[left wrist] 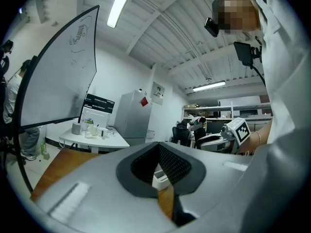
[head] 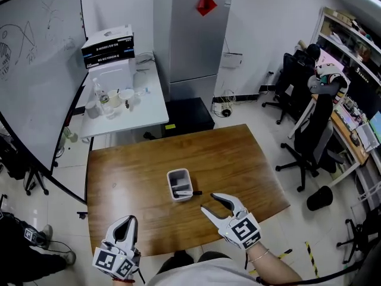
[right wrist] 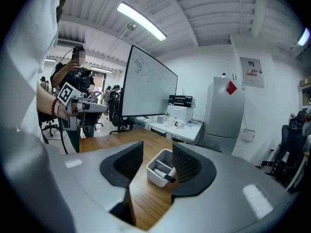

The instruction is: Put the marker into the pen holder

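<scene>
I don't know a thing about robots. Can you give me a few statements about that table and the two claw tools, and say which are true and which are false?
1. The marker lies in the white pen holder, with its dark end poking over the rim. True.
2. The right gripper is clamped on the marker. False: its jaws stand wide apart with nothing held, and it is a little way off from the pen holder.
3. The left gripper has its jaws closed, with nothing in them. True.
4. The pen holder stands on the floor beside a chair. False: it stands on the wooden table, near the middle.
</scene>
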Motion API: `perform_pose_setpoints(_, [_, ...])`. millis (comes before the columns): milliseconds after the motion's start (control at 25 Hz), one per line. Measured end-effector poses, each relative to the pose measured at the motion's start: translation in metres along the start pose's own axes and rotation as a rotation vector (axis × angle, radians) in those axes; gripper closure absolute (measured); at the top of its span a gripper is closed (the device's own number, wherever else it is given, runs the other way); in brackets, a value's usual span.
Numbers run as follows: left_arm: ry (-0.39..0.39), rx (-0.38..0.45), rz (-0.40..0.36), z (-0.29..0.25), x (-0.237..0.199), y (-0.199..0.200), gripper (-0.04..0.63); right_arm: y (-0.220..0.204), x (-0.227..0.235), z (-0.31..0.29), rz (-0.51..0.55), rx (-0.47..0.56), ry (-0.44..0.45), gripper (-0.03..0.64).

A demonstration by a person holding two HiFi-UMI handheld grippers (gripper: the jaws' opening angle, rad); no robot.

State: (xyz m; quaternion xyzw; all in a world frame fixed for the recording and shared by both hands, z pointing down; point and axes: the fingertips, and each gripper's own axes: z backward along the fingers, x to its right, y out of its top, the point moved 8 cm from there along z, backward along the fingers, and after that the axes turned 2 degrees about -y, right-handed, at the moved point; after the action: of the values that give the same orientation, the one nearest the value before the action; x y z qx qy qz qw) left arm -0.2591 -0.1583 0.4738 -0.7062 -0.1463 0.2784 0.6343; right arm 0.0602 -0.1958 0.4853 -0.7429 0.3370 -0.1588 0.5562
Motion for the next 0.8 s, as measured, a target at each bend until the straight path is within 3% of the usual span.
perform_pose_setpoints(440, [-0.023, 0.053, 0.009, 0.009, 0.086, 0.006, 0.594, -0.031, 0.003, 0.077, -0.078, 0.005, -0.007, 0.454])
perform_pose_setpoints(560, [-0.008, 0.032, -0.009, 0.02, 0.109, 0.001, 0.595, -0.045, 0.006, 0.108, -0.164, 0.027, -0.012, 0.457])
perform_pose_setpoints(800, [0.047, -0.005, -0.043, 0.062, 0.162, -0.006, 0.595, -0.074, -0.006, 0.167, -0.212, 0.028, 0.012, 0.46])
